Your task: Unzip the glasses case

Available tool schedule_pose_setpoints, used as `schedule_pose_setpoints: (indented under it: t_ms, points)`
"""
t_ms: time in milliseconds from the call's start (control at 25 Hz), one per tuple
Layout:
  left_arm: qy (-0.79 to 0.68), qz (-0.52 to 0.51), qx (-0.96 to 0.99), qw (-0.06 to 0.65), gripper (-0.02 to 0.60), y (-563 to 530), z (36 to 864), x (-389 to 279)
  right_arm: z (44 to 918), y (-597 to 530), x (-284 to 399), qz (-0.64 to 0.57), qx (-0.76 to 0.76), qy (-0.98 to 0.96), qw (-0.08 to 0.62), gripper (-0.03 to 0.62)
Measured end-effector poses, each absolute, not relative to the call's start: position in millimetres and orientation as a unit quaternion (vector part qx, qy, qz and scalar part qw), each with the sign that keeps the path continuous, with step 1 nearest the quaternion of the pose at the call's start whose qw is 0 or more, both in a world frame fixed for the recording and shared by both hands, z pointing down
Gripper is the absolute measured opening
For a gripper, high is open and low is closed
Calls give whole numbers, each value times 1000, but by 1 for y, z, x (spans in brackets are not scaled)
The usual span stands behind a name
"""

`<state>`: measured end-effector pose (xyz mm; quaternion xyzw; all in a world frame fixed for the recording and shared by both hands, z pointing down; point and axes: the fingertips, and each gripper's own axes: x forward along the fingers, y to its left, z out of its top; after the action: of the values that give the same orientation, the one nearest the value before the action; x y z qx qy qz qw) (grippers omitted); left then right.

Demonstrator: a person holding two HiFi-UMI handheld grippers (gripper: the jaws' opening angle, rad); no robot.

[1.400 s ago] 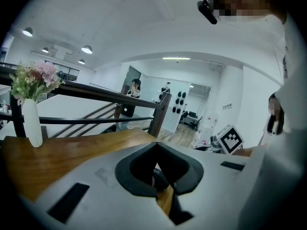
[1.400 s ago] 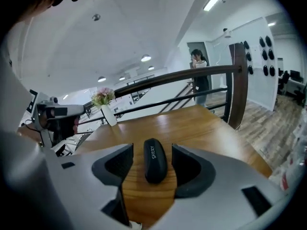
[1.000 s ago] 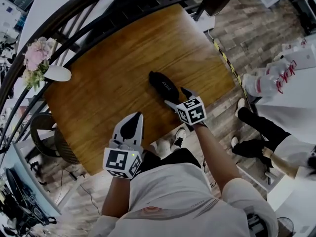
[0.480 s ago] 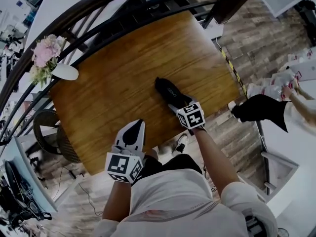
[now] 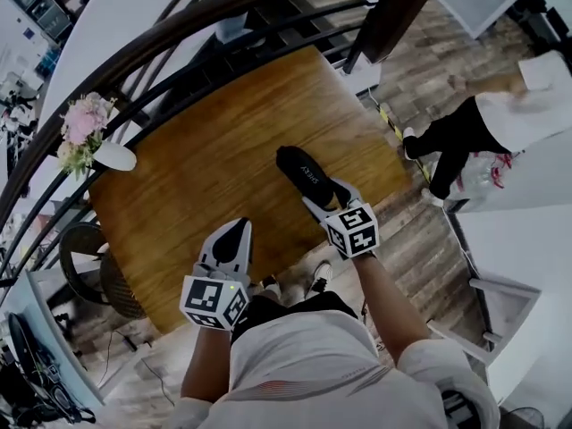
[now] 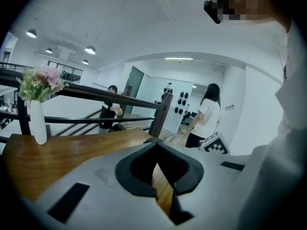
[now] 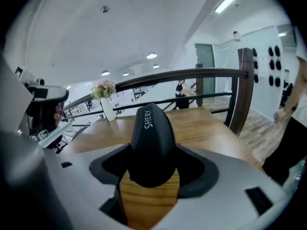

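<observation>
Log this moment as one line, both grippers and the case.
left gripper: shut, empty | right gripper: jaws closing on glasses case end | zip: cannot tell

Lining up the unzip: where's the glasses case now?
Head view: glasses case right of centre of the table, near end between closing fingers of the right gripper.

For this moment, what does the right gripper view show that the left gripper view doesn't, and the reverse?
Only the right gripper view: the black glasses case sitting between the jaws of the right gripper, which are closing on it.
Only the left gripper view: the left gripper with its jaws together and nothing between them, plus the right gripper's marker cube off to the side.
Both: the wooden table, the white vase of flowers and the dark railing.
</observation>
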<state>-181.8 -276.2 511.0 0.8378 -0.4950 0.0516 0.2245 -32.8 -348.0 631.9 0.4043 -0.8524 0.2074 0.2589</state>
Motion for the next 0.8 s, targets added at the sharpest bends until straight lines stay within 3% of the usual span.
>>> schedule_pose_setpoints:
  t_ms: [480, 800]
  points:
    - [-460, -3, 876, 143, 14, -289, 417, -128, 423, -325, 41, 92, 463, -877, 96, 347]
    - [-423, -56, 894, 137, 14, -283, 377, -104, 363, -304, 51, 30, 452, -890, 56, 347]
